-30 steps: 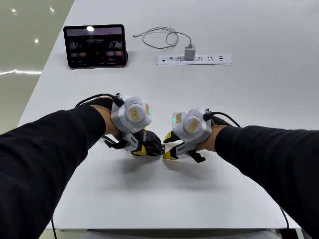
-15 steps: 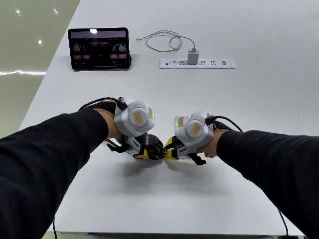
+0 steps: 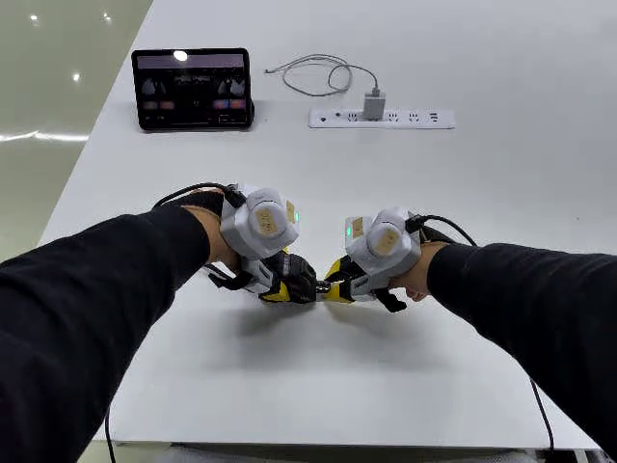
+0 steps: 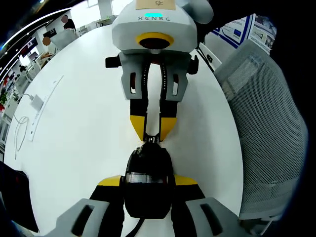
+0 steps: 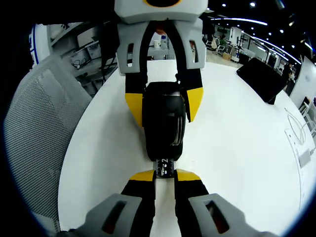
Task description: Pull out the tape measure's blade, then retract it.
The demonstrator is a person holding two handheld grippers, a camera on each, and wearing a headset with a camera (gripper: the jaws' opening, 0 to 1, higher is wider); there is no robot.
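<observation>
Tape measure: one, clamped in left hand-held gripper.
Blade: pinched by right hand-held gripper; markings readable in right gripper view.

Open-plan office or lab: white table, mesh chair, power strip, wall posters.

- tape measure: black casing, smooth glossy plastic look
- blade: dark matt strip, printed marks
- left gripper, right gripper: smooth pale plastic shells, matt yellow tips
- table: white, smooth, slight sheen
- chair: grey mesh cloth
- sleeves: black matt cloth
</observation>
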